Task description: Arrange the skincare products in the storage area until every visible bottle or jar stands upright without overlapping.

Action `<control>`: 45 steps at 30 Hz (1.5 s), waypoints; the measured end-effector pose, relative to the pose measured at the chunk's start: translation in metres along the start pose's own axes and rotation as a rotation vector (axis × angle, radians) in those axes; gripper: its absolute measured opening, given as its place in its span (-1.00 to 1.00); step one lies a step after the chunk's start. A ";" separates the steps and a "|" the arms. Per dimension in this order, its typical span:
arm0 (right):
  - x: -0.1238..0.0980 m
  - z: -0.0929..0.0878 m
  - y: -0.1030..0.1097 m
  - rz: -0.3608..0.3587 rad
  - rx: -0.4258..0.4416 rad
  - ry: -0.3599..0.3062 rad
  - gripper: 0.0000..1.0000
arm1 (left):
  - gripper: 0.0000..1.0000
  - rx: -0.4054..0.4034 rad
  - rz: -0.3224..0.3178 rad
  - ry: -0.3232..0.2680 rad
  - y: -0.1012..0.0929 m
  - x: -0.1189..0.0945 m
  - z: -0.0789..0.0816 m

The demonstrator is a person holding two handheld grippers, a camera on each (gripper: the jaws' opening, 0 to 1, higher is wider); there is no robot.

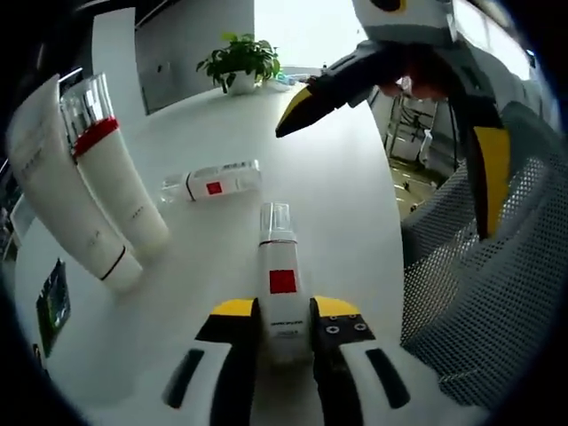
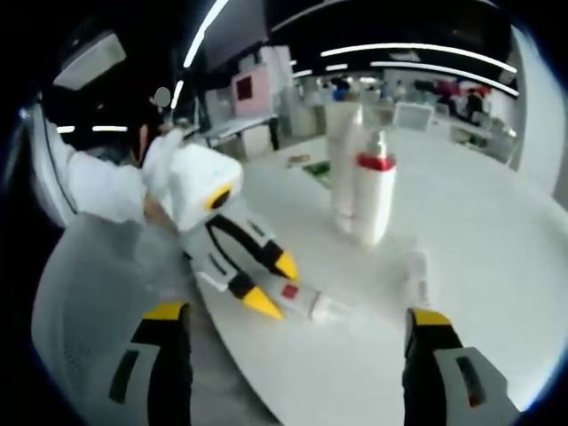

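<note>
Left gripper view: the left gripper [image 1: 284, 324] is closed on a lying bottle [image 1: 280, 275], whose long axis runs straight ahead, cap away, on the white desk [image 1: 355, 195]. The right gripper [image 1: 390, 133] hangs above, wide open and empty. Two tubes [image 1: 106, 195] stand upright to the left.

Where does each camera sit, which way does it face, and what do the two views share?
Left gripper view: rides the left claw, looking along the white table towards a potted plant; its jaws are shut on a lying bottle; the right claw hangs open above.
Right gripper view: rides the open right claw, facing back across the table edge; a person's white sleeve shows behind the left claw.
Shared: the gripped bottle, a second lying bottle, two standing tubes.
</note>
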State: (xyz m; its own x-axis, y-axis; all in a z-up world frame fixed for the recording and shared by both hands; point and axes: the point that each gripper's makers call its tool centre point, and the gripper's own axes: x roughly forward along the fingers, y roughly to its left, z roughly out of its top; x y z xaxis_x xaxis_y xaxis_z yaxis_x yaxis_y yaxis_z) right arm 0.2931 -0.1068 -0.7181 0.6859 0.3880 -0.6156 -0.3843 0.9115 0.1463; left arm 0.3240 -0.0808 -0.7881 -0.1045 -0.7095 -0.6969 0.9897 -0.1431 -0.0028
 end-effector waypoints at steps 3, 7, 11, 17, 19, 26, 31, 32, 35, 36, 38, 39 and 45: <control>0.000 -0.002 -0.001 -0.006 0.028 -0.013 0.95 | -0.65 0.046 0.031 -0.029 0.003 0.001 0.004; 0.002 -0.003 -0.006 -0.036 0.100 -0.053 0.98 | -0.66 0.042 0.041 -0.031 0.000 0.003 0.006; 0.001 -0.005 -0.008 -0.058 0.169 -0.102 0.97 | -0.66 0.028 0.046 -0.048 0.002 0.001 0.009; -0.004 -0.018 -0.023 -0.134 0.338 -0.167 0.95 | -0.67 -0.043 0.053 -0.073 0.010 -0.003 0.013; -0.006 -0.017 -0.019 -0.098 0.462 -0.218 0.84 | -0.67 -0.093 0.044 -0.100 0.011 -0.006 0.017; -0.008 -0.012 -0.019 -0.048 0.754 -0.356 0.68 | -0.67 -0.202 0.019 -0.208 0.011 -0.016 0.042; -0.009 0.004 -0.022 0.013 0.907 -0.467 0.52 | -0.67 -0.151 0.016 -0.272 0.003 -0.022 0.059; -0.009 0.008 -0.024 0.019 0.942 -0.487 0.52 | -0.67 -0.128 0.021 -0.270 0.002 -0.021 0.059; -0.009 0.012 -0.029 0.020 0.990 -0.508 0.34 | -0.67 -0.131 -0.005 -0.280 -0.003 -0.021 0.061; -0.009 0.012 -0.032 0.012 0.994 -0.510 0.30 | -0.67 -0.134 -0.007 -0.284 -0.004 -0.021 0.062; -0.009 0.012 -0.038 -0.021 1.017 -0.523 0.33 | -0.67 -0.133 -0.011 -0.303 -0.005 -0.024 0.068; -0.008 0.011 -0.038 -0.020 1.018 -0.517 0.33 | -0.67 -0.137 -0.012 -0.311 -0.005 -0.025 0.070; -0.011 0.011 -0.047 -0.025 1.095 -0.569 0.03 | -0.66 -0.151 -0.041 -0.356 -0.012 -0.031 0.081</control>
State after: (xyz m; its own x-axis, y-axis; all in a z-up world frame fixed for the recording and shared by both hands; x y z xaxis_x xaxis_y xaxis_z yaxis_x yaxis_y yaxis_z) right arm 0.3109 -0.1523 -0.7096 0.9620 0.1233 -0.2436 0.1653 0.4468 0.8792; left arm 0.3072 -0.1128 -0.7080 -0.1453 -0.9043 -0.4013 0.9845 -0.0920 -0.1491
